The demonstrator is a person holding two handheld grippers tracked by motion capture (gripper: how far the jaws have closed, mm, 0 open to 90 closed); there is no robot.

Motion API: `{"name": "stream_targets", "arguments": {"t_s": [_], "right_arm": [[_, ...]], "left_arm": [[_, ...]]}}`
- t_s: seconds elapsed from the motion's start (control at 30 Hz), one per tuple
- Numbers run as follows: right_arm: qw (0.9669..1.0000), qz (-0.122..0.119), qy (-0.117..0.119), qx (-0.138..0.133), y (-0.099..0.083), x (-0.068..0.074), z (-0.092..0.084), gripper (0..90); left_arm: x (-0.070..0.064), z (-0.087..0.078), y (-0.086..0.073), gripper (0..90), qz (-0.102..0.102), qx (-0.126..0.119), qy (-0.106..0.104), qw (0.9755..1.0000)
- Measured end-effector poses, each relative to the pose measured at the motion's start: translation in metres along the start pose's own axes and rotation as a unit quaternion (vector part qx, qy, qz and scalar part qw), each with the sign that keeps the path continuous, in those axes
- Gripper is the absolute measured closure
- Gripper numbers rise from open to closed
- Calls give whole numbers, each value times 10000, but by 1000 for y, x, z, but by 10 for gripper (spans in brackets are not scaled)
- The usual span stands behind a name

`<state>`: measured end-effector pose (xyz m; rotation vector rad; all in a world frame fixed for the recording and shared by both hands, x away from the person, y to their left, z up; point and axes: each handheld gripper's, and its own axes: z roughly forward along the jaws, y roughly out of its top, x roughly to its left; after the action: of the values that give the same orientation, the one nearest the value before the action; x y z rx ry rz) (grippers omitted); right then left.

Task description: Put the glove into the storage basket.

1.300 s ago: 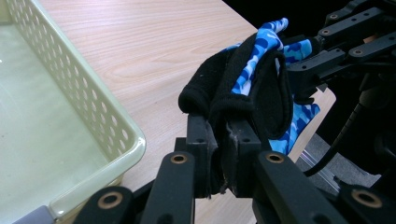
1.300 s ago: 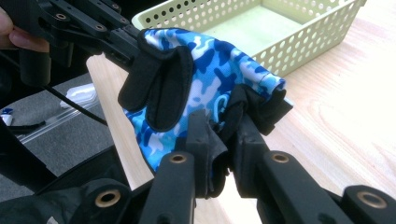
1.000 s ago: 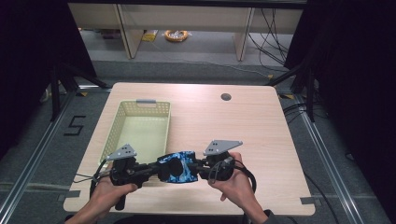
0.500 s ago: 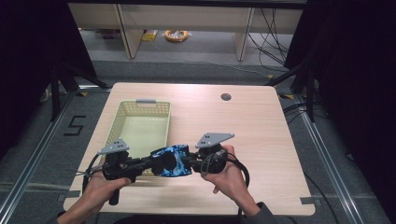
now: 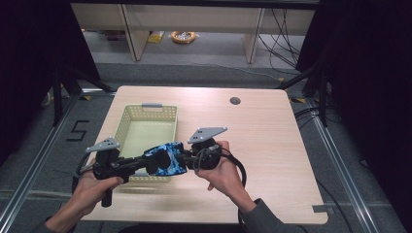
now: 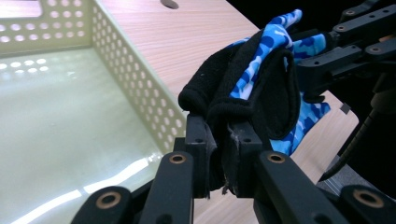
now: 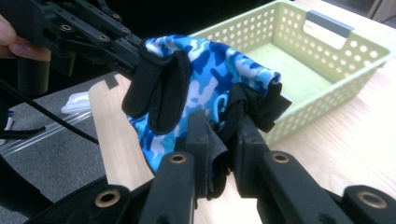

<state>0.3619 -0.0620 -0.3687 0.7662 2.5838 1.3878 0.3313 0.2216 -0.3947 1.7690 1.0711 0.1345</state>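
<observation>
Two claws are gripping one glove between them, and I am holding it up in the air over the near right corner of the basket. My left claw is pinching a black edge of the glove, the jaws pressed close with the fabric bunched between them. My right claw is pinching the other end the same way, its jaws squeezed on a fold of black cloth. In the high view my left claw is reaching in from the left and my right claw is coming in from the right, so the two are facing each other with the glove stretched short between them.

The glove is showing a blue camouflage pattern with black patches, and it is hanging crumpled rather than flat. It is not touching the table or the basket as far as I can tell.

The basket is a pale green plastic one with holes in its walls and a grey handle at its far end, and it is sitting on the left half of the wooden table. From my left claw's camera, the basket wall is running just beside the glove. A small dark round hole is showing near the far edge of the table.
</observation>
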Motion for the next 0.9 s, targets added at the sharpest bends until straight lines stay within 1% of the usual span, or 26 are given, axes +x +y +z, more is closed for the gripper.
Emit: {"name": "stream_targets", "arguments": {"t_s": [0.03, 0.07, 0.1, 0.13, 0.2, 0.23, 0.27, 0.3, 0.33, 0.37, 0.43, 0.47, 0.5, 0.53, 0.57, 0.63, 0.67, 0.7, 0.73, 0.77, 0.8, 0.83, 0.87, 0.9], "right_arm": [[10000, 16, 26, -6, 2, 1, 3, 796], [10000, 38, 23, 22, 4, 3, 5, 796], [10000, -3, 24, -1, 6, 3, 8, 796], [10000, -26, 32, 44, 9, 3, 11, 796], [9999, -17, 48, 97, 13, 4, 18, 796], [9999, -49, 63, 85, 15, 3, 21, 796], [9999, 14, 67, 131, 17, 4, 25, 796], [9999, -16, 66, 141, 19, 3, 28, 797], [9998, 20, 64, 167, 22, 3, 31, 797], [9999, 0, 73, 141, 23, 3, 33, 797], [9998, 29, 68, 202, 27, 4, 39, 796], [9997, 1, 74, 215, 29, 3, 43, 795], [9997, 40, 88, 208, 30, 3, 45, 795], [9996, 49, 104, 239, 32, 3, 49, 795], [9996, 18, 57, 273, 33, 2, 52, 795], [9995, 57, 61, 292, 35, 1, 59, 795], [9996, -6, 92, 282, 36, 0, 64, 795], [9994, 71, 55, 325, 36, 0, 65, 794], [9993, 99, 86, 354, 36, -1, 69, 794], [9991, 121, 64, 389, 37, -1, 73, 794], [9989, 178, 63, 420, 37, -2, 75, 794], [9990, 144, 51, 429, 38, -3, 77, 794], [9987, 194, 82, 465, 38, -3, 80, 794], [9987, 164, 56, 470, 38, -4, 82, 794]], "left_arm": [[3, -2, 0, 800, 5, 47, -5, 10000], [5, -3, 0, 800, -3, 32, 56, 10000], [9, -5, 1, 799, -21, 79, 59, 9999], [10, -5, 1, 799, -53, 47, 102, 9999], [16, -9, 2, 799, -76, 69, 128, 9999], [18, -10, 2, 799, -120, 19, 182, 9998], [21, -12, 2, 799, -113, 50, 167, 9998], [23, -13, 3, 799, -130, 66, 189, 9997], [24, -14, 3, 799, -134, 67, 230, 9996], [26, -15, 4, 799, -147, 33, 271, 9995], [32, -19, 7, 799, -156, 19, 305, 9994], [34, -20, 8, 799, -181, -3, 302, 9994], [36, -21, 9, 799, -186, 14, 321, 9993], [38, -21, 9, 799, -191, -18, 358, 9992], [41, -21, 10, 799, -190, 40, 384, 9991], [47, -22, 11, 799, -249, 43, 432, 9987], [49, -21, 11, 798, -266, 40, 443, 9987], [51, -21, 11, 798, -260, 64, 464, 9986], [54, -19, 11, 798, -290, 66, 500, 9983], [57, -18, 10, 798, -292, 120, 535, 9981], [59, -17, 10, 799, -313, 151, 529, 9980], [62, -16, 9, 798, -345, 167, 551, 9977], [64, -15, 9, 799, -375, 148, 547, 9977], [66, -14, 8, 799, -389, 192, 563, 9975]]}}
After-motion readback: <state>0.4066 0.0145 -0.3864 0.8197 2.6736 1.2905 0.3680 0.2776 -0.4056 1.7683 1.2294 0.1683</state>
